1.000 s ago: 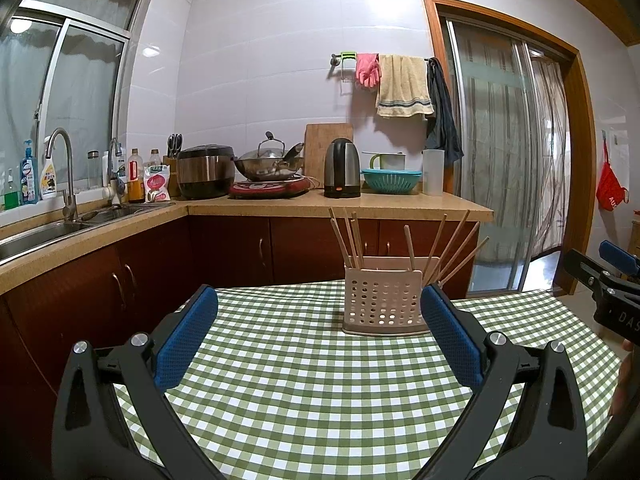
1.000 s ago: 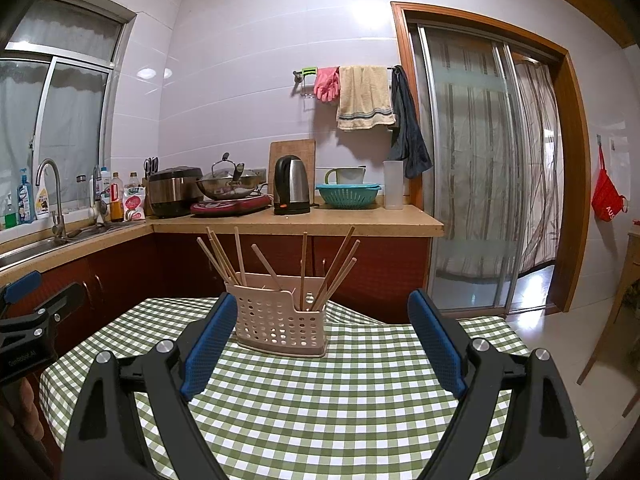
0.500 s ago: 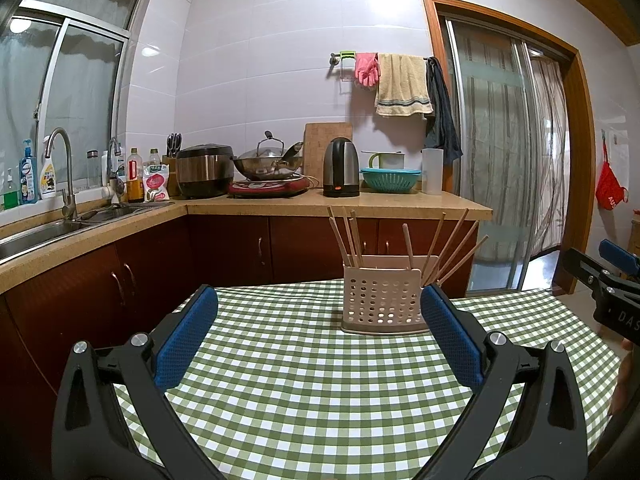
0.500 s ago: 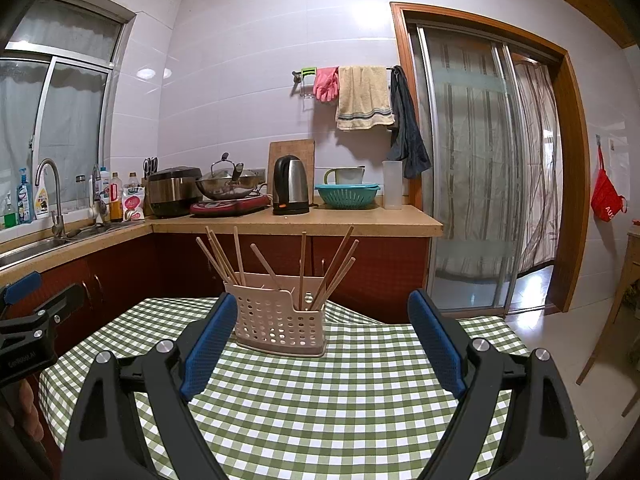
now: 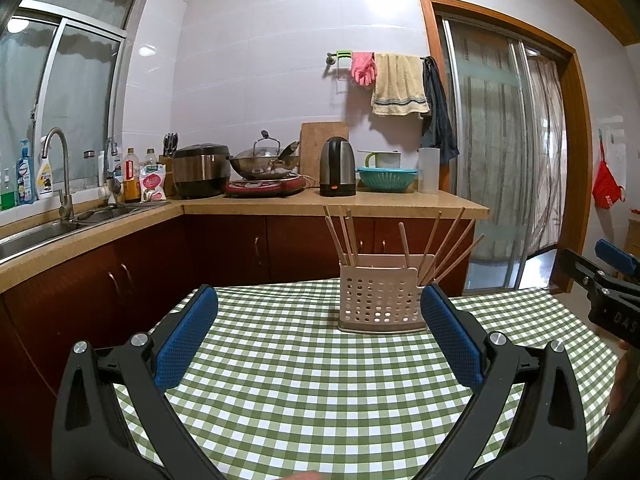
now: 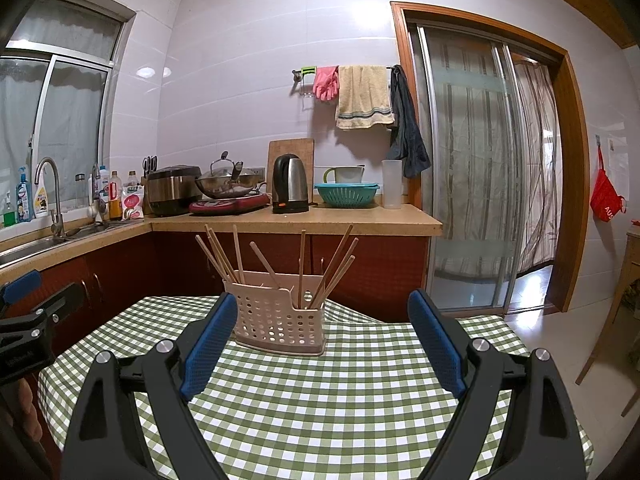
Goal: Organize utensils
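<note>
Your left hand-held gripper (image 5: 319, 322) hangs released over the green-checked bench (image 5: 304, 392), its blue pads (image 5: 188, 336) spread wide with nothing between them. The holder (image 5: 381, 300), a pale perforated caddy, stands upright on the cloth at about 1 o'clock from this gripper, beyond the fingertips and just beside the right pad as the left wrist view shows it; whether they touch you cannot tell. Chopsticks (image 5: 448, 244) lean out of it, one cluster to the left, a fan to the right, one near the middle.

Your right hand-held gripper (image 6: 322, 330) is also released and holds nothing. From it, the holder (image 6: 280, 322) sits at about 11 o'clock, just beyond its left pad (image 6: 208, 344), with the chopsticks (image 6: 336, 260) splayed above the rim.

Each gripper shows at the edge of the other's view, at 3 o'clock for the left camera and 9 o'clock for the right.
</note>
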`<state>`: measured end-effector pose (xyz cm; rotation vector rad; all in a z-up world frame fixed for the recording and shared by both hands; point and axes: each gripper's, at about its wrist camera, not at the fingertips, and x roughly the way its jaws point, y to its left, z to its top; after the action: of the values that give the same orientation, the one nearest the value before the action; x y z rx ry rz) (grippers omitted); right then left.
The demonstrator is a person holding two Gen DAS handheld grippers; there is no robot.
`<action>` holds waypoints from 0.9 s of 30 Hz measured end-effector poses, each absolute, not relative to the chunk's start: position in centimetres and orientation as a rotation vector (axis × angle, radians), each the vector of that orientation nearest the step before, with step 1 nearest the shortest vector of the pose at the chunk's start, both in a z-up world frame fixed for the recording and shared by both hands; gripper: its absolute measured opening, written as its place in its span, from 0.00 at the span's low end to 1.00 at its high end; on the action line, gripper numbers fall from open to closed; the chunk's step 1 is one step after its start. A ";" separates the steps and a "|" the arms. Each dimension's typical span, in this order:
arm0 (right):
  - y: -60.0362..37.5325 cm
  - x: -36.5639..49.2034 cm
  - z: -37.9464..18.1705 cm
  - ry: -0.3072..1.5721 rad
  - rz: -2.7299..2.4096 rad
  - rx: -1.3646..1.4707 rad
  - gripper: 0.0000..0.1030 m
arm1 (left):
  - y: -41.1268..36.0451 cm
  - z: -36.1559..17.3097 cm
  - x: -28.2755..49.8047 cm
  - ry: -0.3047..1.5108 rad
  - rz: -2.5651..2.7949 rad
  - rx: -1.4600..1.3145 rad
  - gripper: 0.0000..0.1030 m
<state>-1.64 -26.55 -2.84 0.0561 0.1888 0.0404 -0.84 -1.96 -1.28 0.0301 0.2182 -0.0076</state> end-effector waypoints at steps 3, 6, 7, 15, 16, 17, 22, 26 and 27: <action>-26.7 -1.7 -2.9 0.189 0.040 0.058 0.82 | -2.0 -1.3 -0.8 0.225 -0.027 0.020 0.96; -26.8 -1.8 -2.9 0.190 0.038 0.057 0.82 | -1.9 -1.2 -0.5 0.228 -0.025 0.017 0.96; -26.8 -1.8 -2.9 0.191 0.039 0.058 0.82 | -1.9 -1.2 -0.5 0.223 -0.017 0.022 0.96; -27.4 -1.6 -3.5 0.203 0.037 0.056 0.82 | -1.9 -1.1 -0.4 0.199 -0.020 0.032 0.96; -27.4 -1.5 -3.6 0.205 0.037 0.056 0.82 | -2.0 -1.1 -0.3 0.202 -0.017 0.033 0.96; -27.4 -1.5 -3.6 0.208 0.037 0.056 0.82 | -2.0 -1.2 -0.2 0.207 -0.020 0.037 0.96; -27.3 -1.0 -3.9 0.220 0.030 0.054 0.82 | -2.0 -1.7 1.2 0.249 -0.036 0.035 0.96; -27.8 -0.1 -4.7 0.246 0.019 0.056 0.82 | -1.6 -3.2 3.4 0.322 -0.023 0.043 0.96; -27.9 0.2 -5.0 0.254 0.014 0.055 0.82 | -1.3 -3.7 4.1 0.350 -0.021 0.037 0.96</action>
<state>0.20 -27.92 -5.00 0.0554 0.2545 0.0141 4.13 -1.35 -3.72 0.0373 0.3499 -0.0206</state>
